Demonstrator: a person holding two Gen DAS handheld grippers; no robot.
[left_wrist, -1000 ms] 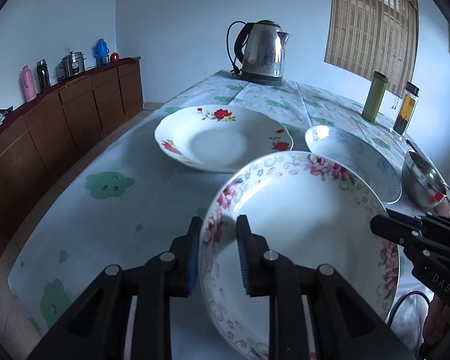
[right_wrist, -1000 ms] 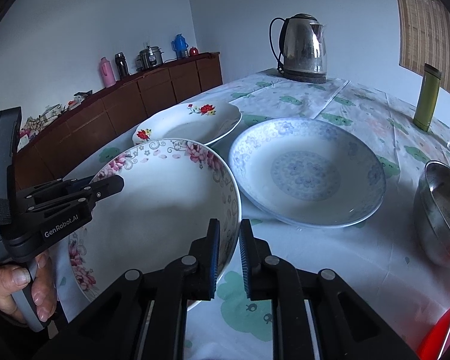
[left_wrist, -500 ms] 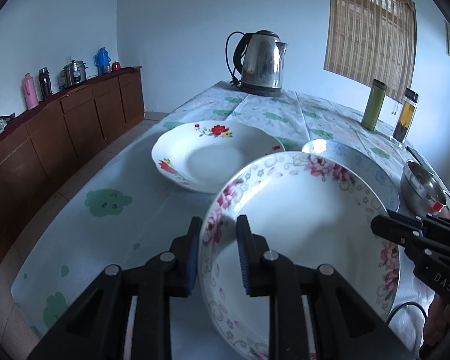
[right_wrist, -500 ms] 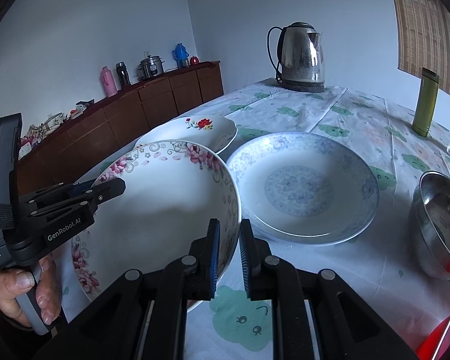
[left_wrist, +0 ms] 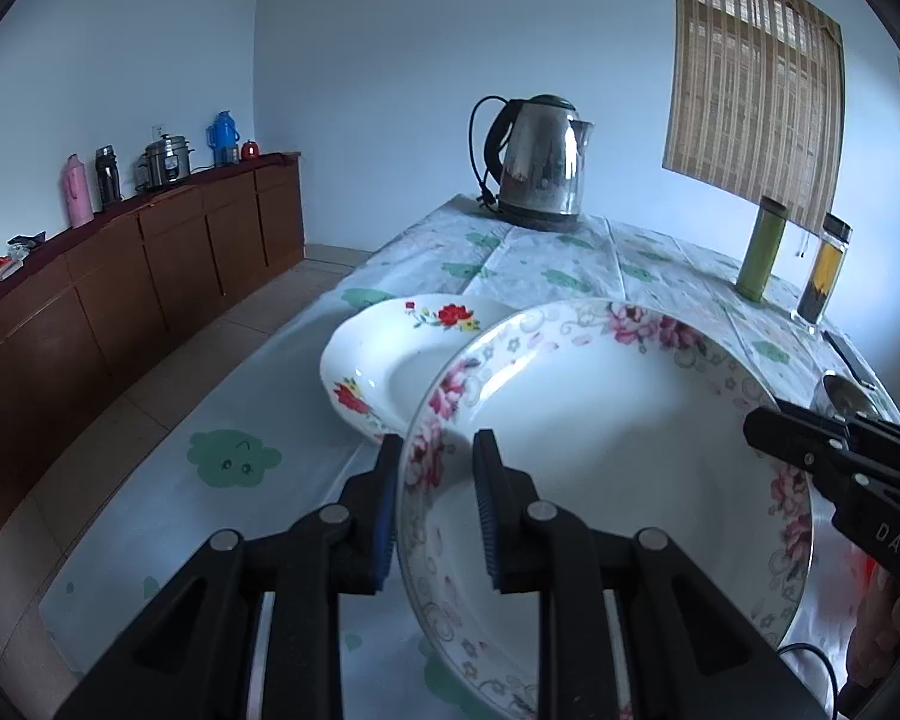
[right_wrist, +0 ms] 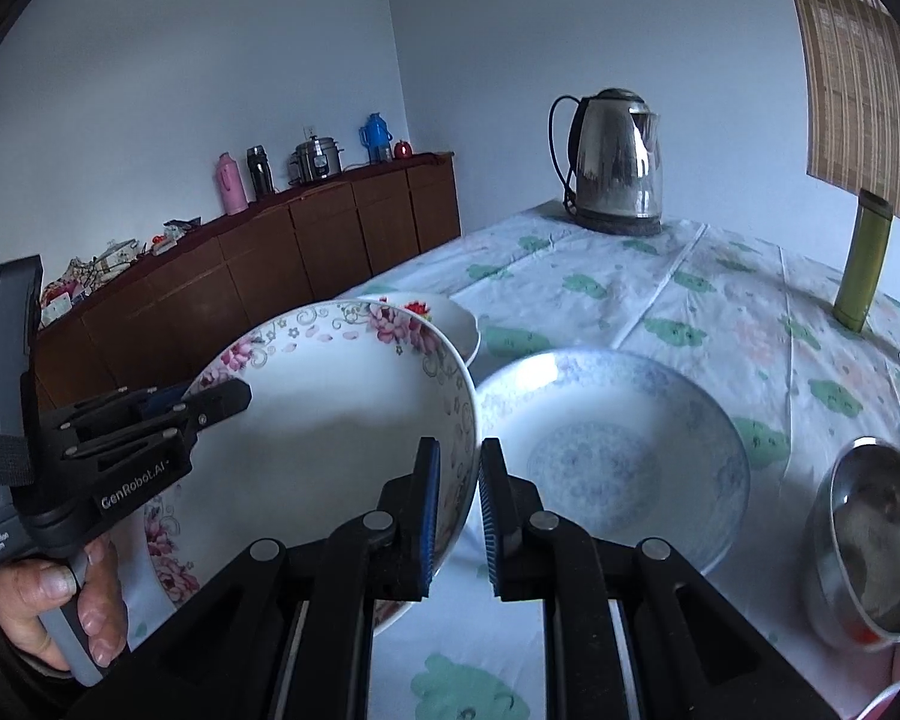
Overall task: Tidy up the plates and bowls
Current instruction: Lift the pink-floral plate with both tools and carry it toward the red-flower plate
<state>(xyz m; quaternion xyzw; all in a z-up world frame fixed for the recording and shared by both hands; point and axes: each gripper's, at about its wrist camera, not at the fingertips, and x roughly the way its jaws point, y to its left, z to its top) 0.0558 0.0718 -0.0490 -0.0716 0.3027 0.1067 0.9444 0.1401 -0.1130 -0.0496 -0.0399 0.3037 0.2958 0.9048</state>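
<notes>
A white plate with pink flowers on its rim (left_wrist: 606,438) (right_wrist: 330,420) hangs above the table, held from both sides. My left gripper (left_wrist: 435,468) is shut on its left rim. On the opposite rim my right gripper (right_wrist: 457,480) is shut too, and it shows at the right of the left wrist view (left_wrist: 768,429). Behind the held plate lies a white plate with red flowers (left_wrist: 390,354) (right_wrist: 444,315). A pale blue patterned plate (right_wrist: 618,444) rests on the table to its right. A steel bowl (right_wrist: 870,534) stands at the right edge.
A steel kettle (left_wrist: 540,165) stands at the far end of the table. A green flask (left_wrist: 762,252) and a glass jar (left_wrist: 825,270) are at the far right. A wooden sideboard (left_wrist: 120,282) with flasks and a cooker runs along the left wall. A hand (right_wrist: 60,594) holds the left gripper's handle.
Both grippers have lifted the pink-flowered plate off the table. It now hides more of the red-flowered plate and, in the left wrist view, the blue plate.
</notes>
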